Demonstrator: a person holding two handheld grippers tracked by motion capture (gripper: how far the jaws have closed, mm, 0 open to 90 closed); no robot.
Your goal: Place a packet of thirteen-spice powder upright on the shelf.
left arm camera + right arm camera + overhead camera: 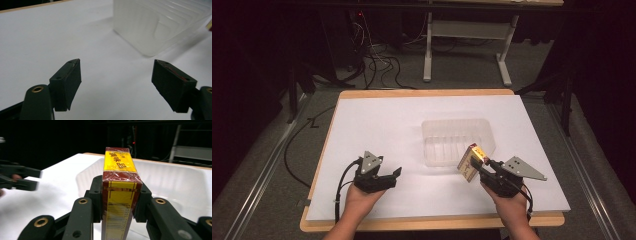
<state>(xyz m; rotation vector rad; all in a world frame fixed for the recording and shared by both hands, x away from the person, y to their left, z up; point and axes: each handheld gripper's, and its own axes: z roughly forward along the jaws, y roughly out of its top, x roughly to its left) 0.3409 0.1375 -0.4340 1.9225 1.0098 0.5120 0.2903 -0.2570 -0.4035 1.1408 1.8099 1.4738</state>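
Boxed carton held at the tub's edge

The right gripper (pixel 121 197) clamps the carton (pixel 120 185); it could clip the tub (pixel 457 141) rim and tip. The left gripper (pixel 116 82) gapes empty.

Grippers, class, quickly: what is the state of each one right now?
Left gripper: open, nothing between its jaws.
Right gripper: shut on the box, beside the tub.

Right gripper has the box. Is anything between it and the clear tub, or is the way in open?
Nothing visible blocks it. The box is clamped in the right gripper, right at the near right corner of the clear tub, which looks empty with its top open. The left gripper, jaws open, is off to the left over bare white table.
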